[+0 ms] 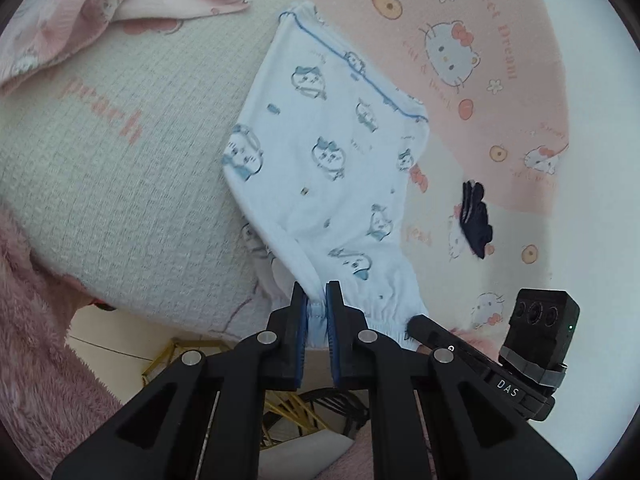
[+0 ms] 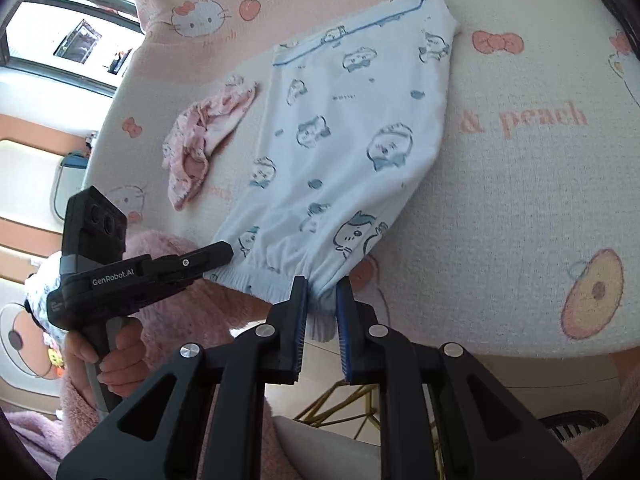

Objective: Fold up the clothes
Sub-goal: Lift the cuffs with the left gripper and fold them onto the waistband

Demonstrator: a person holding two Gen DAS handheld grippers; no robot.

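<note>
White shorts with blue cartoon prints (image 1: 332, 152) lie folded in half on a pink and cream Hello Kitty cloth, waistband toward me. My left gripper (image 1: 317, 294) is shut on one end of the gathered waistband. My right gripper (image 2: 323, 290) is shut on the other end of the waistband of the shorts (image 2: 352, 128). The right gripper's tip also shows in the left wrist view (image 1: 418, 322), and the left gripper in the right wrist view (image 2: 224, 250), each at the waistband edge near the table's front edge.
A crumpled pink garment (image 1: 100, 12) lies at the back of the cloth-covered table (image 1: 120, 184); it shows in the right wrist view (image 2: 208, 132) left of the shorts. A small dark item (image 1: 476, 220) lies to the right. Gold wire legs (image 2: 340, 404) stand below the edge.
</note>
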